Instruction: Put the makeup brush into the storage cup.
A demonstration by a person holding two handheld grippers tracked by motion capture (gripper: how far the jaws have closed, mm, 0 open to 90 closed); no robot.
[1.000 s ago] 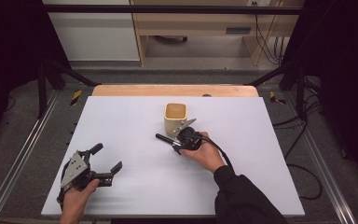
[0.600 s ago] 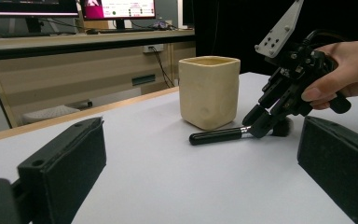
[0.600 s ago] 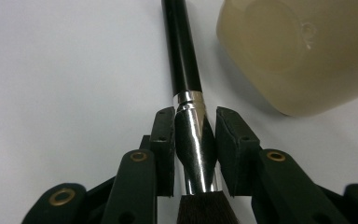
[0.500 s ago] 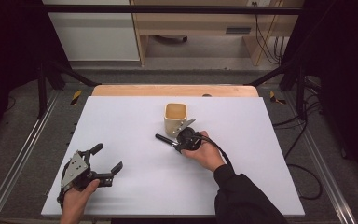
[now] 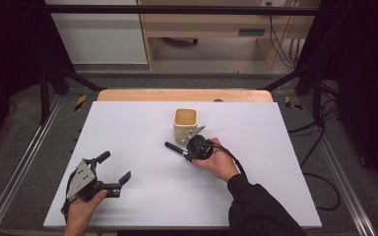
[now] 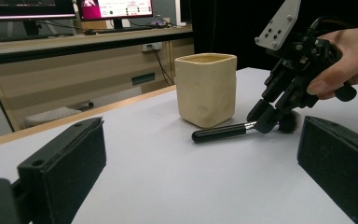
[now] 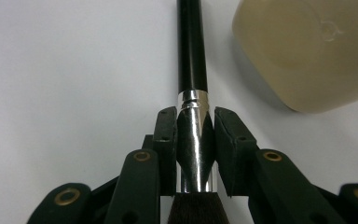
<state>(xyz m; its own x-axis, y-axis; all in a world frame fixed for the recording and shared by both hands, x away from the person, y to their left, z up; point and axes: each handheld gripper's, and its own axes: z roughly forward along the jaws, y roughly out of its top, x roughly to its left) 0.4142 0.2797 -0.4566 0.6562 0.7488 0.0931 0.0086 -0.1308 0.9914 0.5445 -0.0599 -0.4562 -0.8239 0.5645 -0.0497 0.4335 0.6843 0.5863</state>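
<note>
The right tongs (image 7: 195,140) are clamping a makeup brush (image 7: 192,70) by its silver collar, having just been closing on it. The brush is lying on the white table (image 5: 142,123), its black handle pointing out ahead of the jaws and its dark bristles sitting behind them. A cream cup (image 7: 307,46) is standing just beside the right tongs, close to the handle. The left tongs (image 5: 109,169) are resting well apart from both, jaws spread with nothing between them. No readable writing is showing on the brush or cup.
</note>
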